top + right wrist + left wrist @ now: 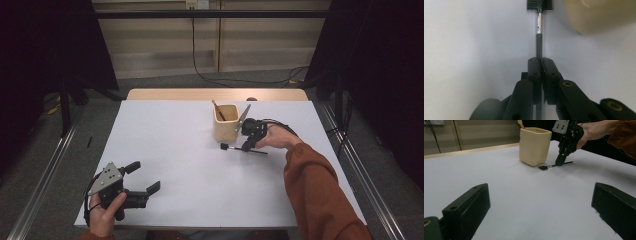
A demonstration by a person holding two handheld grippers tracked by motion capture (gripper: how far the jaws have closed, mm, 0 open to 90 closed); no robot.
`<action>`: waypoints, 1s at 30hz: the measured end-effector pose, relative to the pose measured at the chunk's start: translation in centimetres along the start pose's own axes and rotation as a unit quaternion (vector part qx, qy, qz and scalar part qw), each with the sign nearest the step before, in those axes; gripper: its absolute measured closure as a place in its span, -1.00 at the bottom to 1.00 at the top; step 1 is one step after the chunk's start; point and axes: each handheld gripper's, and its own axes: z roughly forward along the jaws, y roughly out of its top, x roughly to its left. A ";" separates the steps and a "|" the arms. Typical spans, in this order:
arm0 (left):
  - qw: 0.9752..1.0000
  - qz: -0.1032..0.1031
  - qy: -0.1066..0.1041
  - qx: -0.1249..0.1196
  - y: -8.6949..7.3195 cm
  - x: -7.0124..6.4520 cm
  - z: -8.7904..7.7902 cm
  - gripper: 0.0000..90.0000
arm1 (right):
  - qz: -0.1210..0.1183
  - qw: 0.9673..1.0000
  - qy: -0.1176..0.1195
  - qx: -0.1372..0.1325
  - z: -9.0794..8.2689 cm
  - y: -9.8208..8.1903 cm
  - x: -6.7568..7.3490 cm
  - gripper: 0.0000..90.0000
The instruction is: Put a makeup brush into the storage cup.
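Your right gripper (248,144) has its jaws pinched tight on the thin handle of the small black brush (243,149), which lies flat on the white table (175,165) just in front of the cream cup (225,122). In the right gripper view the brush (539,37) runs straight out from between your jaw tips, its long axis in line with the gripper, with the comb-and-bristle head at the far end and the cup's (599,15) rounded wall just off to the right of it. The hold sits around the middle of the handle, so part of it trails back under the jaws.

That is the relation your lift turns on, by my reading: the cup stands close beside the brush head, on the far side of it in the high view, so raising the brush and tipping it upright should bring it over the rim with little travel. Your right hand is plainly the nearer one; your left gripper (142,182) rests near the table's near left corner, jaws spread wide and holding nothing, well apart from the work.

Something brown (218,110) already leans inside the cup; what it is I cannot tell. The rear of the brush handle is hidden beneath your jaws
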 end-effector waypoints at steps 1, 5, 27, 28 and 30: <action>1.000 0.000 0.000 0.000 0.0 0.0 0.0 -0.96 | -0.003 1.000 -0.002 -0.002 0.0 -0.1 0.0 0.92; 1.000 0.000 0.000 0.001 0.0 0.0 0.0 -0.96 | 0.003 1.000 0.000 -0.002 -0.1 -0.3 0.1 0.92; 1.000 -0.001 0.000 0.001 0.0 0.0 0.1 -0.96 | 0.024 0.998 0.005 -0.055 -1.4 -1.2 0.7 0.92; 1.000 -0.002 0.001 0.001 0.0 0.0 0.1 -0.96 | 0.023 0.998 0.006 -0.056 -1.4 -1.2 0.8 0.92; 1.000 -0.002 0.001 0.001 0.0 0.0 0.1 -0.96 | 0.023 0.998 0.005 -0.056 -1.4 -1.2 0.9 0.92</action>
